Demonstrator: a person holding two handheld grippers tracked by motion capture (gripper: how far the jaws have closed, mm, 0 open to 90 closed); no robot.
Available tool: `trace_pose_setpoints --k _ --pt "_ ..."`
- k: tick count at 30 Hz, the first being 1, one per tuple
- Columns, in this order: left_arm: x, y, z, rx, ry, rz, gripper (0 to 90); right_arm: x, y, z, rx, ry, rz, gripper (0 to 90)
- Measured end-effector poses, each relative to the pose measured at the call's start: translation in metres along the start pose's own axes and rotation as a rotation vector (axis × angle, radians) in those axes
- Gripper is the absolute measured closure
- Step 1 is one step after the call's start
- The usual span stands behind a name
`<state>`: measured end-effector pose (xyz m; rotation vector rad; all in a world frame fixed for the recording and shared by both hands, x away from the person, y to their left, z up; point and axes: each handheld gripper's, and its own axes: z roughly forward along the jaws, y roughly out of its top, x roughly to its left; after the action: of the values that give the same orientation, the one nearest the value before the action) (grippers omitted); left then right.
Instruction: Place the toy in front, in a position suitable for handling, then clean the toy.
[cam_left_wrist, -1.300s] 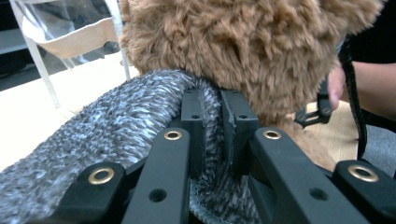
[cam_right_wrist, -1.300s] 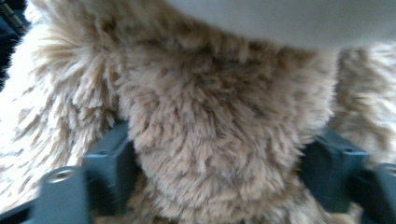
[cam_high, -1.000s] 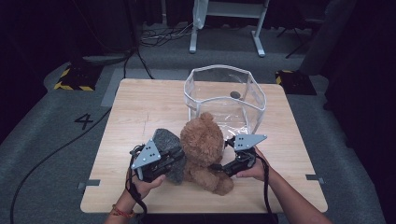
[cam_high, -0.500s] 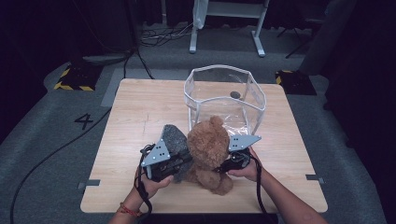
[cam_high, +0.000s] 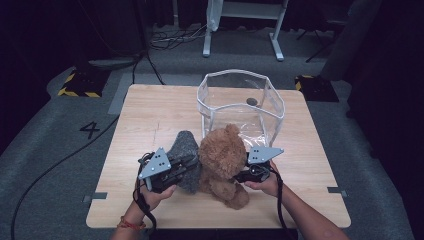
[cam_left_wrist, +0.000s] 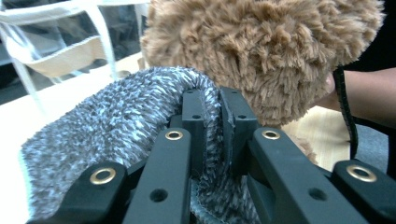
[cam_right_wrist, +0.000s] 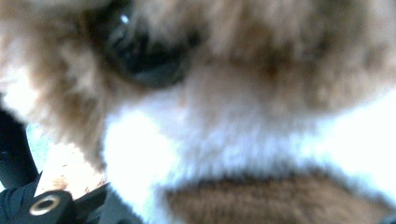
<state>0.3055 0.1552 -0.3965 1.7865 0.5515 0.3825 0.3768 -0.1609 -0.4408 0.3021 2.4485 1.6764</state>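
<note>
On a wooden table (cam_high: 150, 107), the left gripper (cam_left_wrist: 212, 116) pinches a grey fuzzy cloth (cam_left_wrist: 107, 126) beside a brown teddy bear (cam_high: 222, 155), on which the right gripper (cam_high: 239, 176) has just been closing, with the clear bag (cam_high: 240, 100) just beyond waiting, nothing packed yet.

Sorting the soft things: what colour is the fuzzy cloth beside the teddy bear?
The fuzzy cloth is mottled grey and white, clearest in the left gripper view.
</note>
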Motion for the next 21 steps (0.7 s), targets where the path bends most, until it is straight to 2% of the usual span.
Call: trace_pose_setpoints --k 2,5,6,8,9,15,21 --pt "0.000 0.001 -0.005 -0.012 0.005 0.000 81.6 -0.001 -0.001 0.000 -0.004 0.006 0.005 56.0" --pt "0.002 0.004 -0.018 -0.084 -0.009 -0.015 81.7 -0.003 -0.001 -0.001 -0.009 0.010 0.009 56.0" --pt "0.002 0.008 -0.026 -0.129 -0.023 -0.017 81.8 -0.003 -0.002 -0.002 -0.009 0.011 0.006 56.0" --pt "0.002 0.010 -0.029 -0.141 -0.024 -0.012 81.8 -0.003 -0.002 -0.002 -0.008 0.012 0.004 56.0" --pt "0.002 0.014 -0.033 -0.174 -0.037 -0.017 81.8 -0.005 -0.002 -0.002 -0.009 0.011 0.006 56.0" --pt "-0.001 0.018 -0.033 -0.194 -0.050 -0.011 81.8 -0.007 -0.003 -0.002 -0.014 0.016 0.021 56.1" --pt "-0.011 0.035 -0.025 -0.212 -0.089 0.033 81.7 -0.006 -0.003 -0.005 -0.011 0.008 0.014 56.7"
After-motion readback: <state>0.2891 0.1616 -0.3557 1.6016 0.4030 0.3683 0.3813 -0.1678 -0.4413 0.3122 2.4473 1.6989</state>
